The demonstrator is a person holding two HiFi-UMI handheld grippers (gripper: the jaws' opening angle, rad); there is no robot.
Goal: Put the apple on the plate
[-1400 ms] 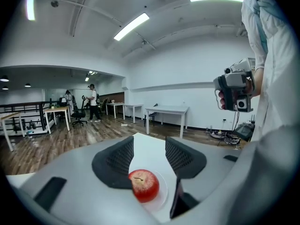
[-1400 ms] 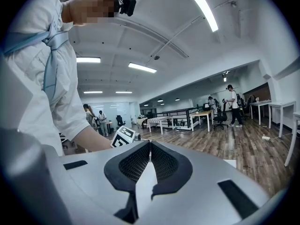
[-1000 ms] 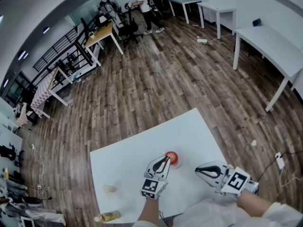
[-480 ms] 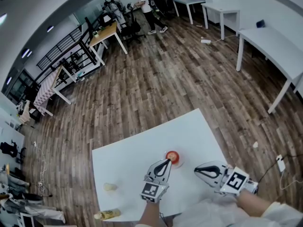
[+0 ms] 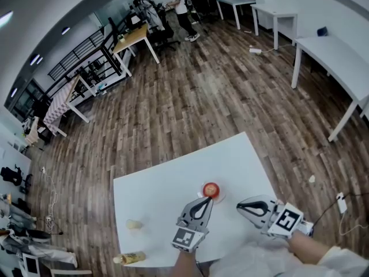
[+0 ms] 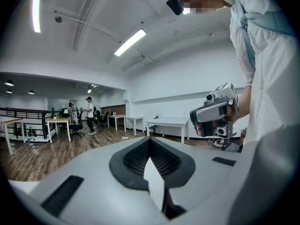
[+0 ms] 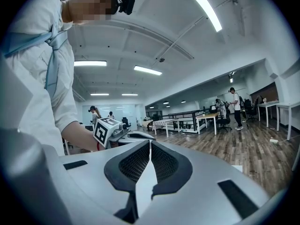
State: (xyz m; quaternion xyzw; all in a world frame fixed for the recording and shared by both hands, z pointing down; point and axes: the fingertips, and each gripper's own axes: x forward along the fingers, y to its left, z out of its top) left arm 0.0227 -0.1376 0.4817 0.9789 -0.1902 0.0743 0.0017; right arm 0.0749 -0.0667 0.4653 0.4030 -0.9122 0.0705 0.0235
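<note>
apple (image 5: 211, 189) tiny, blurred; details unclear.

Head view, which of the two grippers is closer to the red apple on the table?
The left gripper: its tip sits just below the apple in the picture, while the right gripper lies farther off to the apple's lower right.

Both tools are pale grey, each with a black ribbed lining (image 7: 149, 165) round the jaws and black slots (image 7: 234, 198) either side of them. Behind the jaws of the left gripper (image 5: 207, 200) and the right gripper (image 5: 238, 205) sits a white cube (image 5: 286, 220) with black square markers. The person wears a white shirt (image 7: 33, 93) with a short sleeve (image 5: 346, 261), a light-blue strap (image 7: 49, 46) and a black head camera (image 7: 125, 3).
</note>
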